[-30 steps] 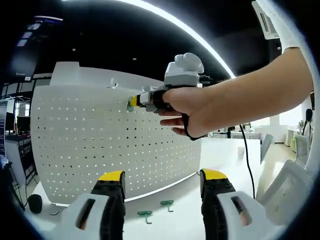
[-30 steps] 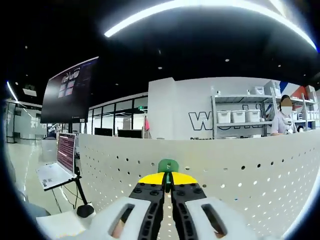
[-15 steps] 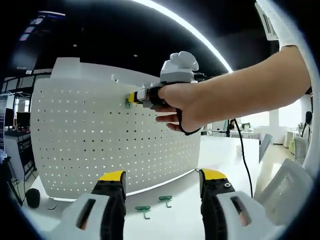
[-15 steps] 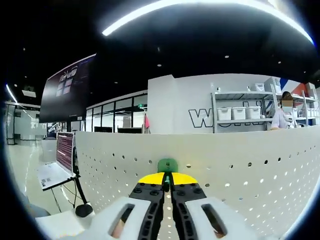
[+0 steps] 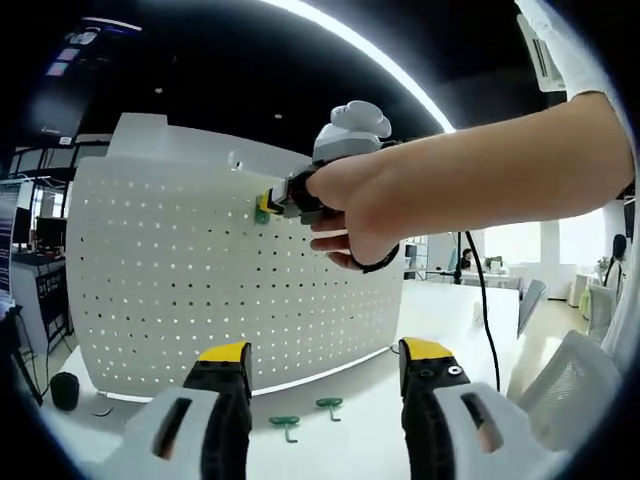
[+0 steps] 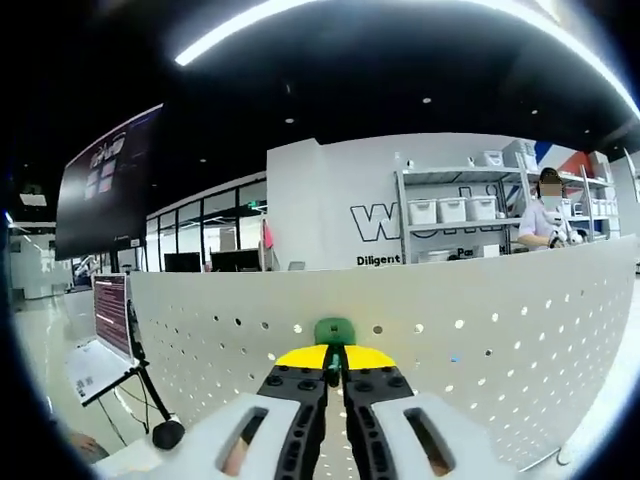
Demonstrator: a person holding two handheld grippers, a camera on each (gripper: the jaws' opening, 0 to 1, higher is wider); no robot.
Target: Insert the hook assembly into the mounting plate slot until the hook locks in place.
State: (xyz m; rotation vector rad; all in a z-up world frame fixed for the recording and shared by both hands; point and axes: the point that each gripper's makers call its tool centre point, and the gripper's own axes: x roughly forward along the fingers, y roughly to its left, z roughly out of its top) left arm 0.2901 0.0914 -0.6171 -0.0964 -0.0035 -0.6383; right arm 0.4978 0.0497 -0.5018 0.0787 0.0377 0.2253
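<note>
1. White perforated metal forms the mounting plate (image 5: 200,290), which stands upright on a white table (image 5: 360,440); in the right gripper view the same pegboard (image 6: 480,370) curves across the lower half of the scene.
2. The right gripper (image 6: 335,362) has its yellow-tipped jaws pressed together on a green hook (image 6: 334,331), whose rounded head pokes out just above the tips.
3. In the left gripper view, that right gripper (image 5: 272,203) is held by a hand (image 5: 365,205) against the upper part of the plate, with the green hook (image 5: 261,214) touching the perforated face.
4. The left gripper (image 5: 325,365) hangs in front of the plate with its 2 jaws spread wide apart and nothing between them.
5. 2 more green hooks lie on the table near the foot of the plate: 1 (image 5: 284,425) to the left and 1 (image 5: 330,405) just beside it.
6. A black cable (image 5: 488,310) drops from behind the person's arm toward the table.
</note>
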